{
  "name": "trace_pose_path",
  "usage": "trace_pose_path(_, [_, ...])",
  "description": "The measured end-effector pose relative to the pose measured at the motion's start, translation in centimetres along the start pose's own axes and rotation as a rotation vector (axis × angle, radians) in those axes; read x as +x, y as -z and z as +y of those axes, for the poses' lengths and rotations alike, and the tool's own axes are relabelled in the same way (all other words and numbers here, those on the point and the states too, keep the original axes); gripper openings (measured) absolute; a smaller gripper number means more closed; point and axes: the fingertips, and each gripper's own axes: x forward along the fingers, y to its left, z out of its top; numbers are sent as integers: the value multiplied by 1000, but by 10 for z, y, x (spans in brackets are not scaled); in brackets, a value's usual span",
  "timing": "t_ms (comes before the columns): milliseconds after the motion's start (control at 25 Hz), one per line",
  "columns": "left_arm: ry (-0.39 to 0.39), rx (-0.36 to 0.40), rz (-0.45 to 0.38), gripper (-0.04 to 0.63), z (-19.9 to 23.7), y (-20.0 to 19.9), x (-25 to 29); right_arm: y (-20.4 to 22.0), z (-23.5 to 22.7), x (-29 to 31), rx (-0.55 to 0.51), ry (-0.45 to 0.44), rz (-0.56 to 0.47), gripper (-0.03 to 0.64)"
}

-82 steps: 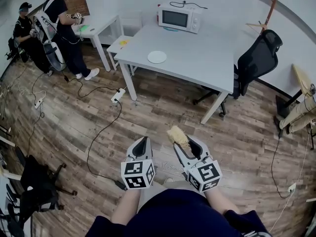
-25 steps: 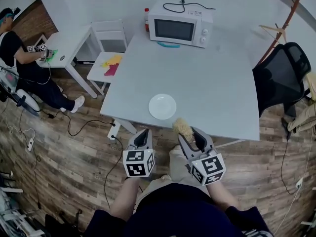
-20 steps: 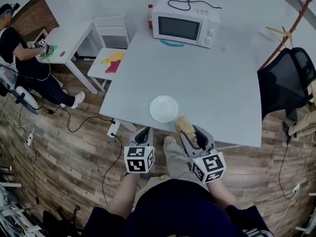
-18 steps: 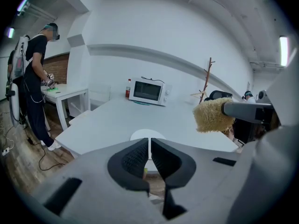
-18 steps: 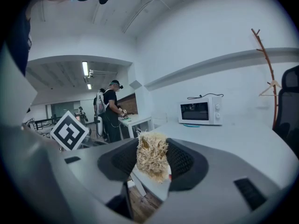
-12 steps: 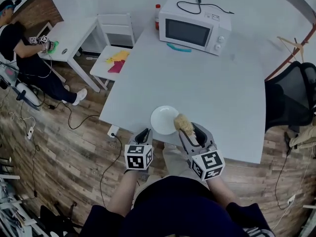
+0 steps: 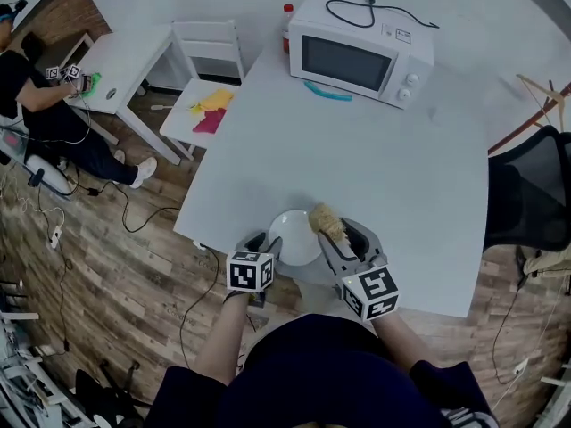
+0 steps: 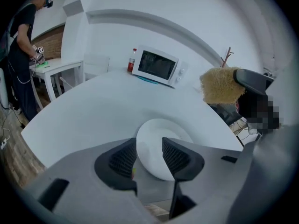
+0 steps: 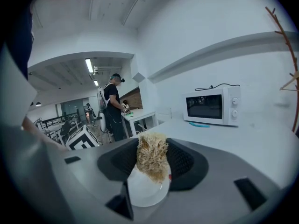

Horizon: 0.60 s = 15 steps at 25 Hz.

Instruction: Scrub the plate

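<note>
- the plate (image 7: pixel 293 236) lay flat on the white desk (image 7: pixel 393 159), just inside its near edge and closer to the near left corner than to the right one.
- the left gripper (image 7: pixel 263 242) was at the near edge, by the plate's left rim. its jaws were released and stood apart, and in the left gripper view the plate's rim showed in the gap between them. whether either jaw touched the plate could not be told.
- the right gripper (image 7: pixel 343 236) was clenched on a tan, fibrous scrubber (image 7: pixel 326 223), whose tuft stuck out past the jaw tips.
- in the head view the scrubber overlapped the plate's right rim. in the right gripper view the plate showed just under the tuft. contact between the two could not be told.
- a microwave (image 7: pixel 361 47) stood at the far edge of the desk, its cord lying on top, with a bottle (image 7: pixel 287 27) at its left near the far left corner.
- a teal strip (image 7: pixel 326 92) lay on the desk in front of the microwave.
- a small chair (image 7: pixel 207 105) stood off the left edge, with yellow and pink items on the seat.
- beyond it a person (image 7: pixel 36 87) worked at another desk.
</note>
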Motion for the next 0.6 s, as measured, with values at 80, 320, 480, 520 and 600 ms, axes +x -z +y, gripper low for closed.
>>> trace_pose_path(80, [8,-8,38,169,3,3,10,0,-7,5,5,0,9,185])
trace_pose_path(320, [43,-32,129,172,9,10,28,3,-17,22,18,-7,35,186])
trace_pose_path(480, [36,-27,150,159,12,9,30,6,-19,29,25,-12,44,186])
trace_pose_path(520, [33,-27,152,150,13,10,30,7,-19,30,26,-13,48,186])
trace_pose_path(600, [26,-25,157,127,16,11,29,10,-17,31,28,-14,54,186])
